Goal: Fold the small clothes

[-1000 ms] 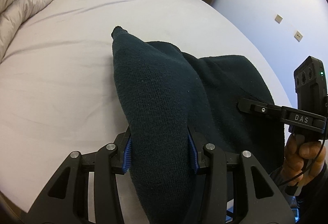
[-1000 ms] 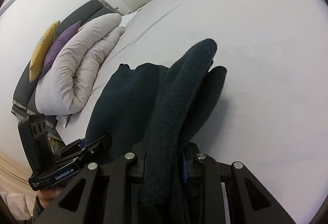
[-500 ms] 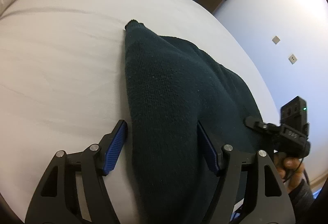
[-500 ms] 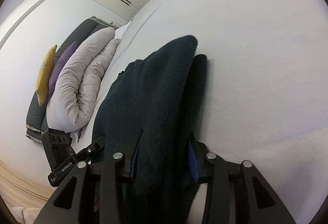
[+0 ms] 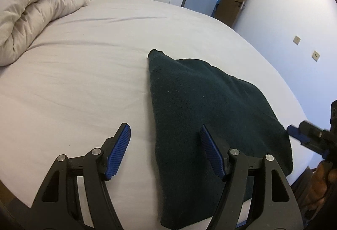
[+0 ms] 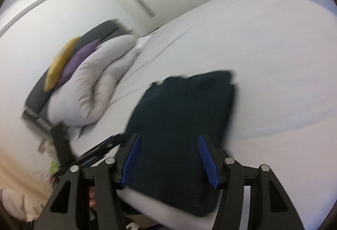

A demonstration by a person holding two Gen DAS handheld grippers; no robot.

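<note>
While the dark green garment (image 5: 210, 116) lies folded flat at the near right edge of the bed (image 5: 88, 74), the left gripper (image 5: 165, 150) spreads wide over its left edge, gripping nothing; the right gripper (image 6: 168, 158) gapes wide above it, empty.

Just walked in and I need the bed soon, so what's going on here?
A person with a handheld gripper in each hand is folding a dark knit garment on the bed. Both the left gripper and the right gripper are open and hold nothing. The garment lies folded on the sheet near the bed's edge.
</note>
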